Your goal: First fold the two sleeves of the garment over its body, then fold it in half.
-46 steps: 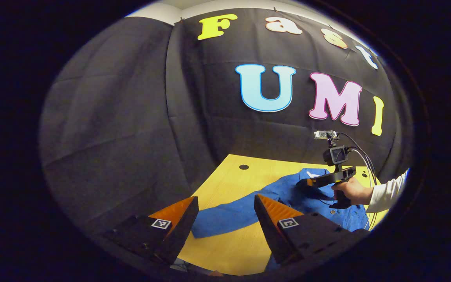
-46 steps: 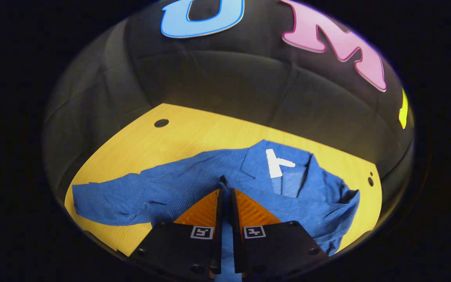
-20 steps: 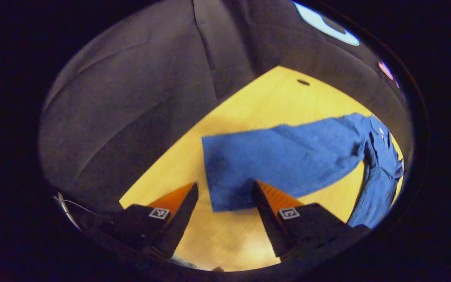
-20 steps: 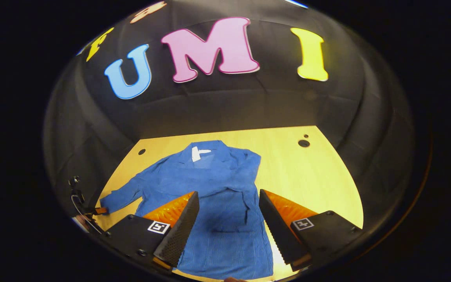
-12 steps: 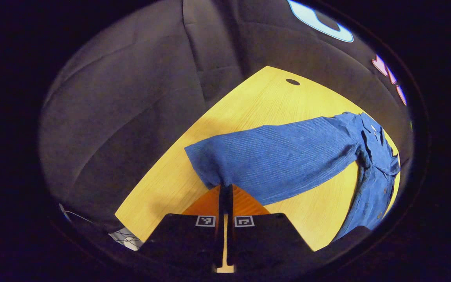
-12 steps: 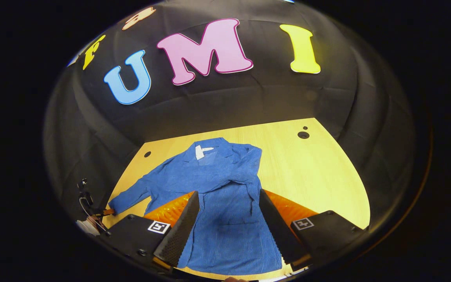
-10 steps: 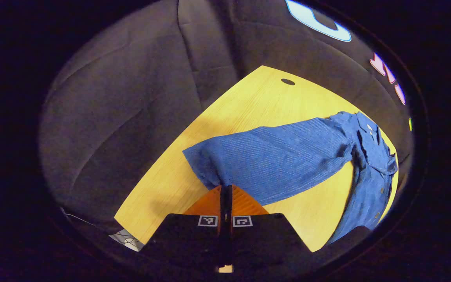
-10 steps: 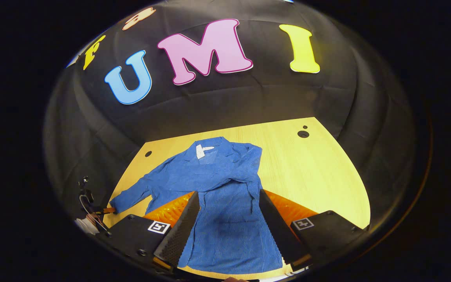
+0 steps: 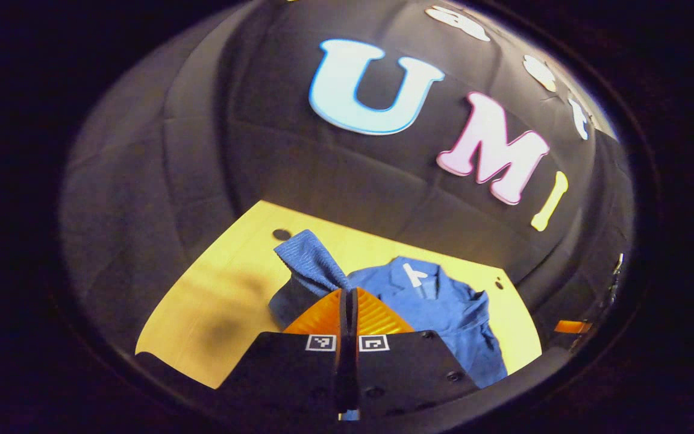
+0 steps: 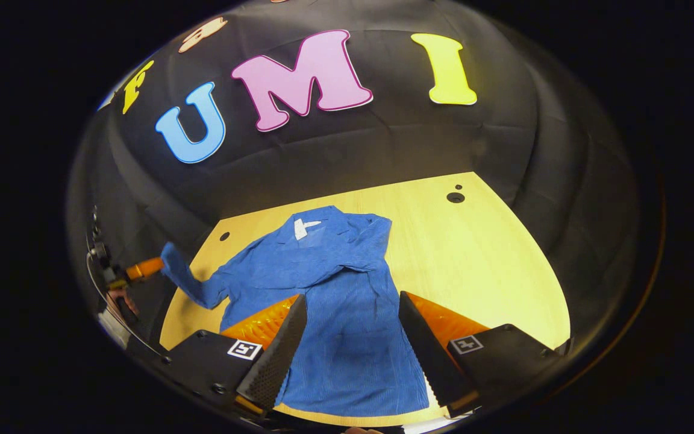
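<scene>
A blue shirt (image 10: 335, 301) lies on the yellow wooden table (image 10: 485, 265), collar and white label toward the wall. One sleeve (image 10: 365, 244) is folded across the chest. The other sleeve (image 9: 311, 265) is raised off the table, and my left gripper (image 9: 347, 292) is shut on its cuff. In the right gripper view that left gripper (image 10: 142, 268) holds the sleeve end up at the table's left edge. My right gripper (image 10: 350, 301) hangs open above the shirt's lower body, with nothing between its fingers.
Round holes (image 10: 455, 197) mark the table near its back corners, and one hole (image 9: 281, 234) lies behind the lifted sleeve. Black cloth walls close the booth on all sides. Bare tabletop stretches to the right of the shirt.
My left gripper shut on the flat-lying sleeve's cuff, then lifted it off the table and swung toward the shirt's body. My right gripper stayed open and hardly moved.
</scene>
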`<control>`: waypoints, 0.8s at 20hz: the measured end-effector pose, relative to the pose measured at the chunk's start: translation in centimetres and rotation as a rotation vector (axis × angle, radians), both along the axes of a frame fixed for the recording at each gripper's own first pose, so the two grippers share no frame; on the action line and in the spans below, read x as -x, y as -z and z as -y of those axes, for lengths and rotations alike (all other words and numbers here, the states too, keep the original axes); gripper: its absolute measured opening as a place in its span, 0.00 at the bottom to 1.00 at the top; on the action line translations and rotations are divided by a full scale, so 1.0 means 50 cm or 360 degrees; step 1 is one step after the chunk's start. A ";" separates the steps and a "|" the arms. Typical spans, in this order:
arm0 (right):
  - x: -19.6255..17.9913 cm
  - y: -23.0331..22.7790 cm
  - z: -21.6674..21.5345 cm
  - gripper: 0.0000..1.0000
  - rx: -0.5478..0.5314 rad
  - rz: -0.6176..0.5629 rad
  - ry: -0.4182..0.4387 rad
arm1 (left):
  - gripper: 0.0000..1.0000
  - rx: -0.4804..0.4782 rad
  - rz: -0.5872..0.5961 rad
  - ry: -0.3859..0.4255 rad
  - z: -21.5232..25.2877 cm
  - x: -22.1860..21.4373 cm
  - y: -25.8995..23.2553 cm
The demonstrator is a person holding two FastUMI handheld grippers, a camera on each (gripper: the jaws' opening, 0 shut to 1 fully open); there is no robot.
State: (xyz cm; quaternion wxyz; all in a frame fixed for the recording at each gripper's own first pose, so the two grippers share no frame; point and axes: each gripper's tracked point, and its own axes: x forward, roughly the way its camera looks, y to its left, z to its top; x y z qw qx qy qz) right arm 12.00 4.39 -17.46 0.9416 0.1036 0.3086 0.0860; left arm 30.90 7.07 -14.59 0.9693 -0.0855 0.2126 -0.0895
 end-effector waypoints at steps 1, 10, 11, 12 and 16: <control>0.008 0.005 0.007 0.98 -0.0017 -0.0010 0.0007 | 0.00 0.0006 0.0074 0.0081 0.062 -0.021 -0.034; 0.070 0.063 0.104 0.98 -0.0124 -0.0104 0.0169 | 0.00 -0.0005 -0.0074 0.0734 0.585 -0.155 0.045; 0.073 0.073 0.113 0.98 -0.0129 -0.0126 0.0175 | 0.00 0.0016 -0.0203 0.0766 0.617 -0.161 0.093; 0.076 0.081 0.119 0.98 -0.0142 -0.0148 0.0178 | 0.00 -0.0036 -0.0363 0.0797 0.637 -0.158 0.145; 0.080 0.115 0.143 0.98 -0.0136 -0.0204 0.0160 | 0.00 -0.0238 -0.0514 0.0818 0.689 -0.155 0.227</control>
